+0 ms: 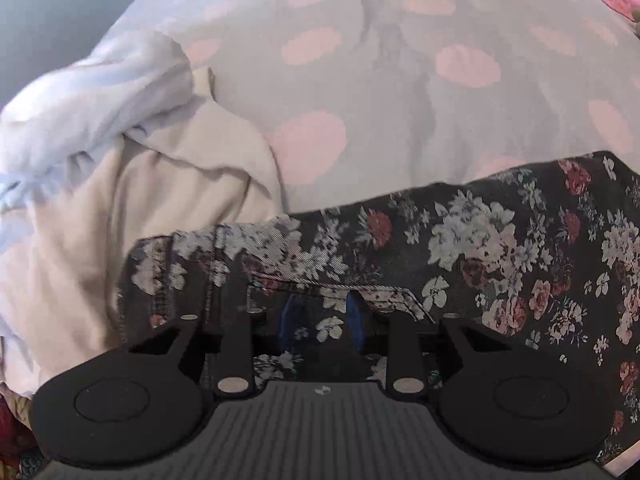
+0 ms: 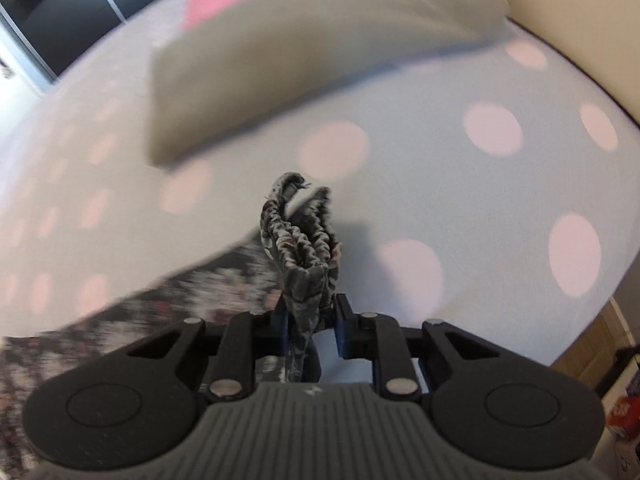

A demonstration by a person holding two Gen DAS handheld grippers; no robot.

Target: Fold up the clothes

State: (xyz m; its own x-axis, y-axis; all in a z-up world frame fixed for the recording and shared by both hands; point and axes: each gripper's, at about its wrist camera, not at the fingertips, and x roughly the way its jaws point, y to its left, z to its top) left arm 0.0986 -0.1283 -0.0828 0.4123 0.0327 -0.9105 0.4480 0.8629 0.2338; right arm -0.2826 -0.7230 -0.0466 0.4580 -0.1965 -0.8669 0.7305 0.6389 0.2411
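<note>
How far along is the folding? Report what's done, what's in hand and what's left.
Done: nothing looks folded yet. In hand: the floral trousers lie spread across the spotted bedsheet; the right hand-held gripper pinches their bunched elastic waistband, and the left hand-held gripper is over the fabric with its jaws apart. Left: folding these trousers, then the crumpled cream garment and white garment beside them.

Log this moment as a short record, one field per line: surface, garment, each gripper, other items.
surface: bed sheet, pale with pink dots
garment: dark floral garment, spread across the sheet
left gripper: over the floral fabric, fingers part open with cloth between them
right gripper: a bunched, gathered edge of the floral garment sticks up between its fingers
other clothes: cream garment and white garment, heaped left of the floral one
pillow: grey, blurred, on the sheet
</note>
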